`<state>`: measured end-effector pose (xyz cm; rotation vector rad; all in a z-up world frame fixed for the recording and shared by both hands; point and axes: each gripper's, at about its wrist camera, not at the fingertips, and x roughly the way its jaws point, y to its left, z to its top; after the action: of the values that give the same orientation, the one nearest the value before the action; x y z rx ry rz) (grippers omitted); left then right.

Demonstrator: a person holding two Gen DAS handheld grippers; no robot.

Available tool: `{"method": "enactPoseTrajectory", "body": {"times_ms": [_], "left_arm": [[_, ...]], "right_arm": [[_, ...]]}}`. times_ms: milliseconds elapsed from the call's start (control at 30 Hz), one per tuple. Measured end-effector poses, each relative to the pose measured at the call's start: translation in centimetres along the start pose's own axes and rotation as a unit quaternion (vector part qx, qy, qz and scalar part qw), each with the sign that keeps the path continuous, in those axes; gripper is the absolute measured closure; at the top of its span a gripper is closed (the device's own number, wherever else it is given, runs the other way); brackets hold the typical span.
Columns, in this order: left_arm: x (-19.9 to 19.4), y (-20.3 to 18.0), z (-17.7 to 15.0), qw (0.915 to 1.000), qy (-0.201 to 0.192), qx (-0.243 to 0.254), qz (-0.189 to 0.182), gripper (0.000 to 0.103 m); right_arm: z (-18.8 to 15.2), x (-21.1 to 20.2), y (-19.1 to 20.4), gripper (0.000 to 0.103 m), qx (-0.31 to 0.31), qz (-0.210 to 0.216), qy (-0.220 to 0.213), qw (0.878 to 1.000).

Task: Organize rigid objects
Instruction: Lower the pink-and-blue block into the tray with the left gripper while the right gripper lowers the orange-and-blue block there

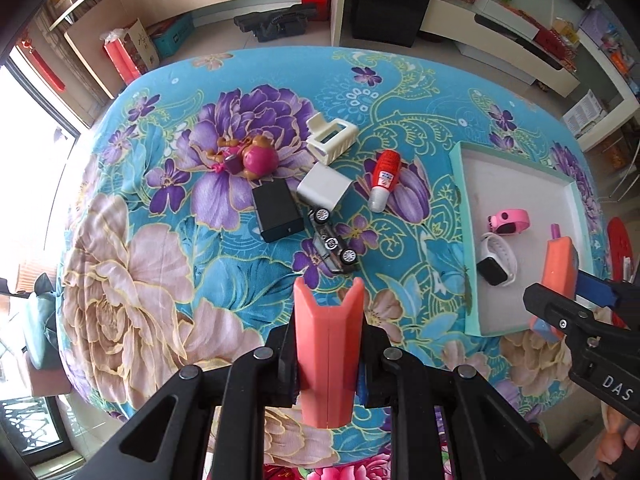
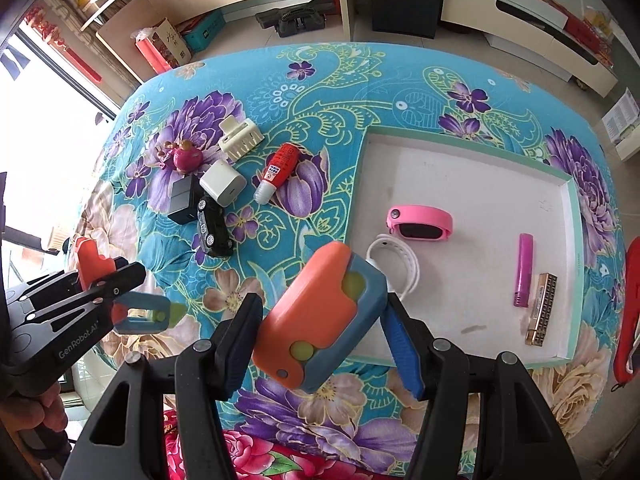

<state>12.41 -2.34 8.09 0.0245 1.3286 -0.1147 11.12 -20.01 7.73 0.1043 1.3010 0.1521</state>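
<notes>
My left gripper (image 1: 329, 292) is shut with nothing between its orange fingers, above the cloth near a black toy car (image 1: 334, 242). It also shows in the right wrist view (image 2: 90, 256). My right gripper (image 2: 320, 312) is shut on an orange-and-blue block (image 2: 320, 312) and holds it over the near left edge of the teal-rimmed white tray (image 2: 360, 184). In the tray lie a pink watch (image 2: 420, 222), a white watch (image 2: 396, 264), a purple lighter (image 2: 524, 272) and a small harmonica (image 2: 542, 308). The right gripper shows in the left wrist view (image 1: 560, 268).
On the floral cloth left of the tray lie a black box (image 1: 276, 210), a white charger (image 1: 323, 188), a cream clip (image 1: 332, 138), a red-and-white bottle (image 1: 384, 178) and a pink toy figure (image 1: 250, 156). Shelves and floor clutter lie beyond the table.
</notes>
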Motion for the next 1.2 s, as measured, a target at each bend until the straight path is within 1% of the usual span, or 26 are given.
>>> {"method": "enactPoseTrajectory", "body": {"times_ms": [167, 333, 533, 700, 867, 1033, 1200], "left_arm": [[-2.2, -4.0, 0.9, 0.9994, -0.015, 0.026, -0.015, 0.082], [-3.8, -8.8, 2.6, 0.9974, -0.033, 0.058, -0.027, 0.082], [-3.8, -14.0, 4.6, 0.9945, -0.036, 0.085, -0.049, 0.082], [-2.3, -18.1, 5.5, 0.9916, -0.029, 0.108, -0.064, 0.082], [0.2, -21.3, 5.7, 0.9893, -0.013, 0.121, -0.080, 0.082], [3.4, -23.3, 5.0, 0.9877, 0.012, 0.127, -0.090, 0.082], [6.3, -24.3, 4.3, 0.9873, 0.037, 0.130, -0.084, 0.082]], "right_arm": [[-0.4, -1.5, -2.6, 0.041, 0.014, -0.009, -0.010, 1.000], [-0.4, -2.6, -6.1, 0.041, 0.034, -0.023, -0.016, 0.999], [-0.3, -2.8, -10.9, 0.041, 0.061, -0.041, -0.014, 0.997], [-0.2, -1.9, -14.3, 0.041, 0.079, -0.055, -0.003, 0.995], [0.0, -0.4, -16.9, 0.041, 0.092, -0.061, 0.013, 0.994], [-0.2, 1.6, -18.5, 0.040, 0.101, -0.062, 0.030, 0.992], [-0.6, 3.4, -19.5, 0.040, 0.102, -0.063, 0.045, 0.992]]}}
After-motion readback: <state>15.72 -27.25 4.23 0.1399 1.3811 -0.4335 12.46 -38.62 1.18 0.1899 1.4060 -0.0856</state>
